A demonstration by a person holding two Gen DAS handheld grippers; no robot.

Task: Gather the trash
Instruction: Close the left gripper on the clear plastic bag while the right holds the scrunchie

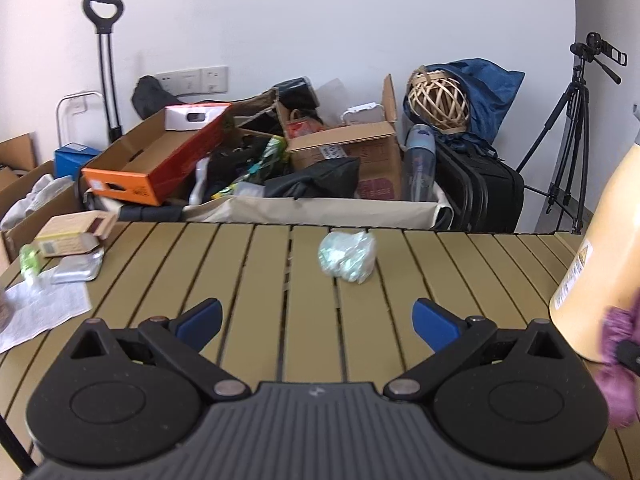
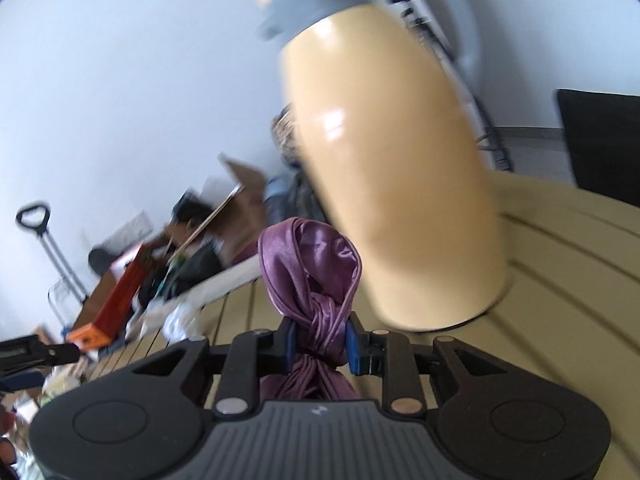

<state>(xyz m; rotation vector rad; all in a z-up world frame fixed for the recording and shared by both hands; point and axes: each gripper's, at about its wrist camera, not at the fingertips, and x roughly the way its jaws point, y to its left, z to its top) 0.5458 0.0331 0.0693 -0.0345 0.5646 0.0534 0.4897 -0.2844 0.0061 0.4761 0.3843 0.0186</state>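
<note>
A crumpled wad of pale green-and-white plastic wrap (image 1: 347, 255) lay on the slatted table's far middle. A knotted purple satin cloth (image 2: 316, 280) stood upright, pinched at its knot, its bunched loop rising just beside the tan jug.

Your left gripper (image 1: 318, 322) and right gripper (image 2: 320, 346) look the same: black arms, blue pads, round black discs, silver pins (like buttons), and a grey ridged body with a tiny mark.
</note>
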